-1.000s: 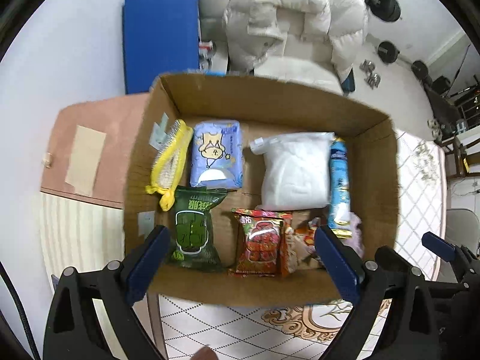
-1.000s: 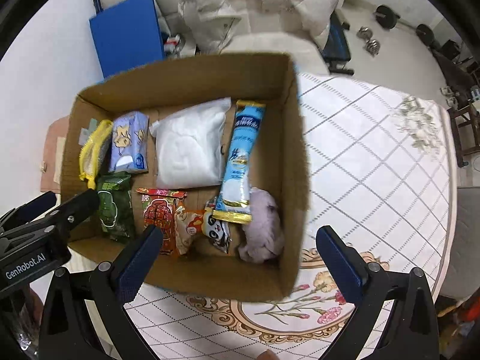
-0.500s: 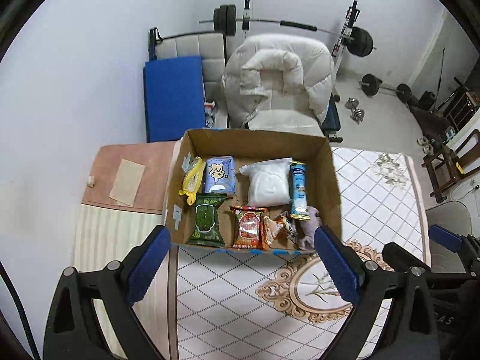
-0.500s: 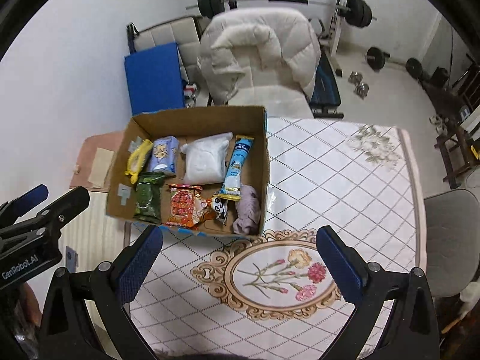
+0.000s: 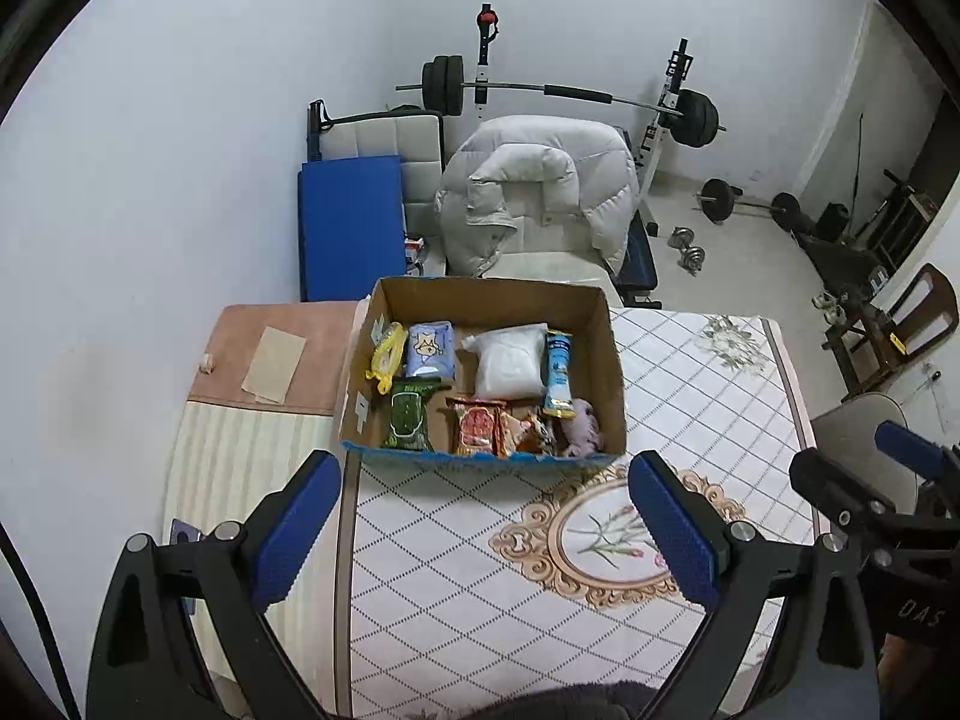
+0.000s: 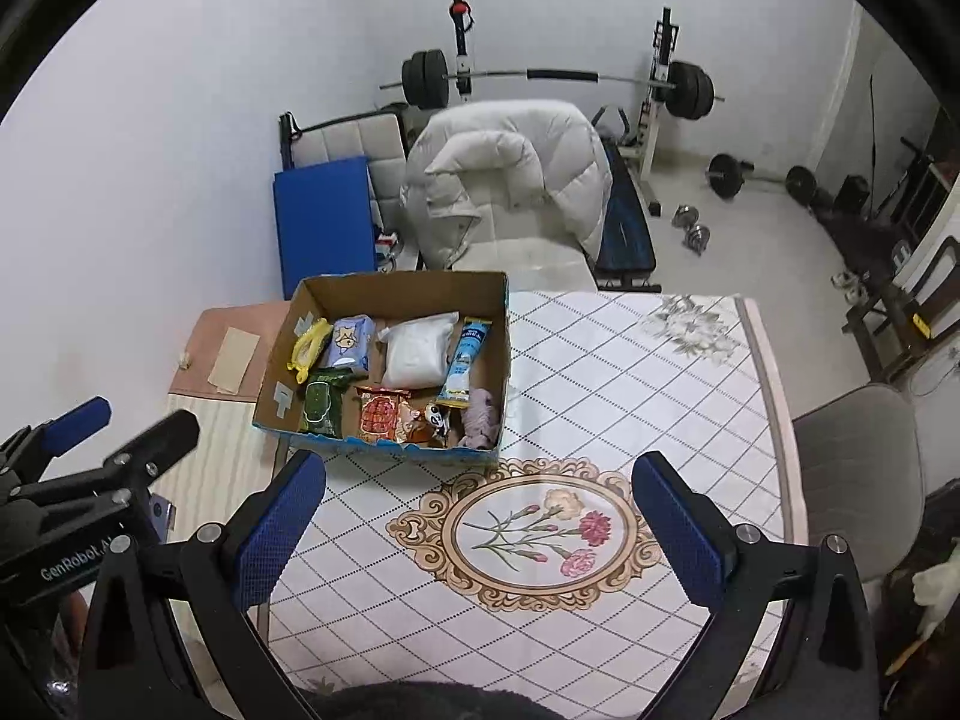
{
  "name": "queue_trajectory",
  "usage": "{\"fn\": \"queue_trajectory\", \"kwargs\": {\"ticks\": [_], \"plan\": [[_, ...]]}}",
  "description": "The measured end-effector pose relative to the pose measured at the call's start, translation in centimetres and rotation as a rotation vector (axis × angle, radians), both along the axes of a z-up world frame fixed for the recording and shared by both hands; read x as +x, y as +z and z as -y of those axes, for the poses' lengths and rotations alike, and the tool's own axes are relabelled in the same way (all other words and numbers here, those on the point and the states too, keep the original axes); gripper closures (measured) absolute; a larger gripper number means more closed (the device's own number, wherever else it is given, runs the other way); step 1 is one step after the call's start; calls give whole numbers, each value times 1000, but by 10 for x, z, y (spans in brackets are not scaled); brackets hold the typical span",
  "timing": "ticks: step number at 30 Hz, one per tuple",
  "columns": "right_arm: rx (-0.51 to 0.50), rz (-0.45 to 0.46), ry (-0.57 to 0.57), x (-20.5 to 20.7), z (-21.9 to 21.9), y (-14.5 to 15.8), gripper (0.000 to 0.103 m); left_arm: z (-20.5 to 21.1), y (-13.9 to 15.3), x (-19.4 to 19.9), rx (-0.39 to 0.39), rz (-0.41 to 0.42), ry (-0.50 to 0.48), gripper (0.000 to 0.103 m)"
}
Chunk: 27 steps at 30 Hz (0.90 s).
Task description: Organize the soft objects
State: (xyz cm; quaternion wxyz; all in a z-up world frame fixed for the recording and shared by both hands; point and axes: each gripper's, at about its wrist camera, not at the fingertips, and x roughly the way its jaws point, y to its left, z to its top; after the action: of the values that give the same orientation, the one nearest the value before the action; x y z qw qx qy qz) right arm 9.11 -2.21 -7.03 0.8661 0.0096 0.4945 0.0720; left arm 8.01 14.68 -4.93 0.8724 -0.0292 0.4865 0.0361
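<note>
both tongs hung wide open and empty above the table (image 5: 480, 570), well back from the cardboard box (image 5: 612, 372). the left tongs (image 5: 486, 531) had their blue pads spread apart, with the box straight ahead, between and beyond the fingertips. the right tongs (image 6: 480, 525) were spread the same way; from them the box (image 6: 504, 324) lay ahead and toward their left finger, and a flower medallion (image 6: 528, 531) printed on the tablecloth sat between their pads.

inside the box, going left to right from the left tongs: a yellow mesh item (image 5: 387, 354) against the left wall, a pale blue pack (image 5: 429, 348) beside it, a white soft bag (image 5: 510, 360) in the middle of the far row, and a long blue packet (image 5: 558, 372) leaning near the right wall. in the near row lay a green pack (image 5: 408, 414), a red snack bag (image 5: 477, 426), some smaller wrappers (image 5: 528, 429) too small to tell apart, and a mauve cloth (image 5: 582, 429) bunched in the right corner.

beyond the box stood a chair draped with a white puffy coat (image 5: 540, 198).
</note>
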Motion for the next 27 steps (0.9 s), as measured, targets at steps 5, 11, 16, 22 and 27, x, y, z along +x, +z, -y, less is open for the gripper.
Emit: {"fn": "queue_trajectory", "kwargs": {"ticks": [5,11,16,22,27], "plan": [[-1,13,14,-22,6,17,0,4,18,-19,16,38,1,5],[-9,40,15,-38,14,33,0,3,32,-32,21,74,8,5],[-57,92,-13,-38,16,40,0,4,31,-32,55,89,23,5],[-71,120,-24,-35,12,43,0,2,30,-32,58,105,43,0],[-79,129,-31,-35,12,46,0,2,32,-31,55,107,44,0]]}}
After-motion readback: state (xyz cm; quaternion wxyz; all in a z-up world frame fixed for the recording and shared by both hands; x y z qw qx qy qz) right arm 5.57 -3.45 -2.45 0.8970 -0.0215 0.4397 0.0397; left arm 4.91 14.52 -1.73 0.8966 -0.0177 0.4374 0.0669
